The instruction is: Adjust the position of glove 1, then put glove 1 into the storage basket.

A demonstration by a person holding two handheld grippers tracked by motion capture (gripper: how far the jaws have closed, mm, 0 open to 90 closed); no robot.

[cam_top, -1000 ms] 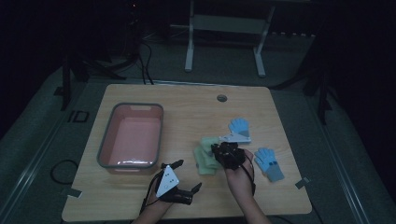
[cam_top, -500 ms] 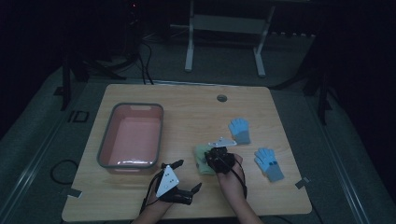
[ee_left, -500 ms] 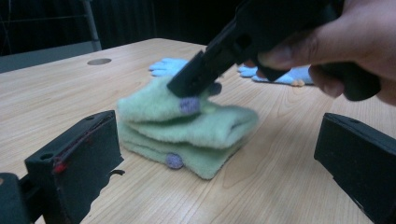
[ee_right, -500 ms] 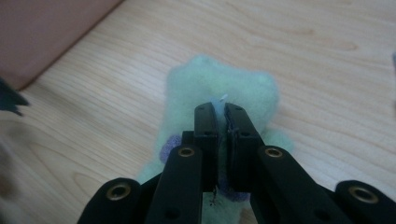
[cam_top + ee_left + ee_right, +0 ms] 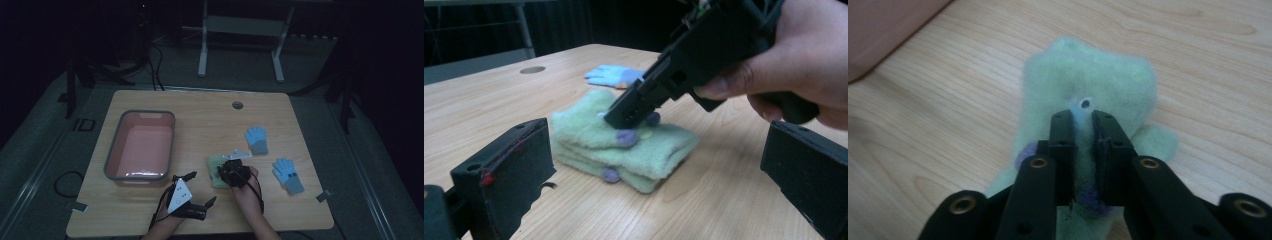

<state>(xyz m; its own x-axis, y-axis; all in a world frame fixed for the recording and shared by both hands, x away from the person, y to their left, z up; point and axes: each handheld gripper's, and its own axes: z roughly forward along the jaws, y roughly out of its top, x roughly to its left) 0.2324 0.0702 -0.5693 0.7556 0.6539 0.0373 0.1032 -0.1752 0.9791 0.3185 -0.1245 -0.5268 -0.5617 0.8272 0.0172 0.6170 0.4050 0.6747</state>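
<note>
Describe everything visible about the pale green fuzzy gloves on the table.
The pale green fuzzy gloves look like soft fleece, stacked flat as a pair on the light wooden table, right of the pink tub. Small purple dots mark their upper surface and edge. The right hand-held gripper presses down on top, jaws nearly together and just opening slightly, with fluff pinched between them.

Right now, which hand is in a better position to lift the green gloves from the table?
The right. The right gripper is already down on the green gloves, its jaws having just opened slightly with fleece pinched between them. The left gripper waits beside them, jaws wide open and holding nothing.
</note>
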